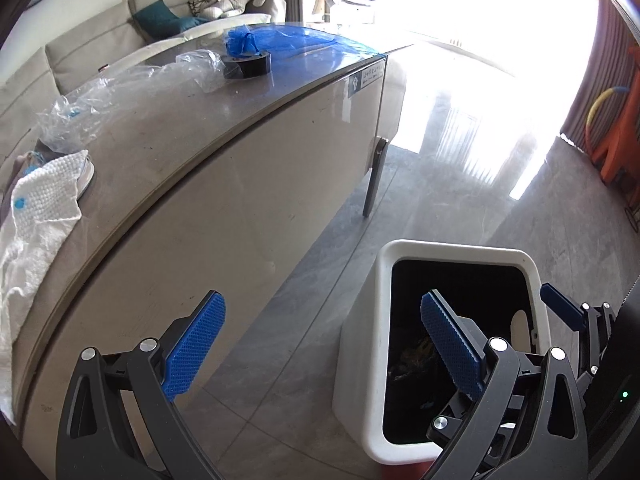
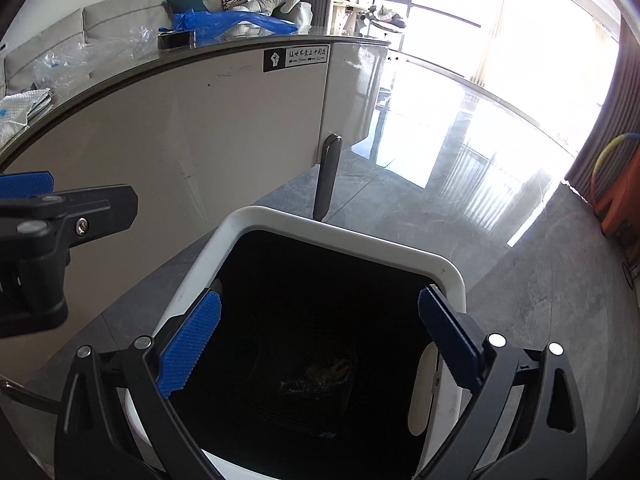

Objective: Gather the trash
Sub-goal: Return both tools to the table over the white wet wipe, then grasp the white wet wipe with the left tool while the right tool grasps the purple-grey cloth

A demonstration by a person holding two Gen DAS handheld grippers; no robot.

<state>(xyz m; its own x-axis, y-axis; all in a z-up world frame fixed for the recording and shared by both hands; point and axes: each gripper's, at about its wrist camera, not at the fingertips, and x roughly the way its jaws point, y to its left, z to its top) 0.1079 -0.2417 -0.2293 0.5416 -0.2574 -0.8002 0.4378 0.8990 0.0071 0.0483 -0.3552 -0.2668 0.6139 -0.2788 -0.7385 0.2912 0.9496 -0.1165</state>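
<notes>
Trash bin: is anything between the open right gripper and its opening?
Nothing visible. The right gripper hangs open and empty right above the trash bin, whose dark mouth is uncovered. The left gripper is off to the side, clear of the opening.

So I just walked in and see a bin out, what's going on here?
Someone is collecting trash with two handheld grippers. Both the left gripper and the right gripper are open and empty above the white plastic bin with a black liner. Clear crumpled plastic wrap and a blue plastic bag lie on the grey table.
</notes>
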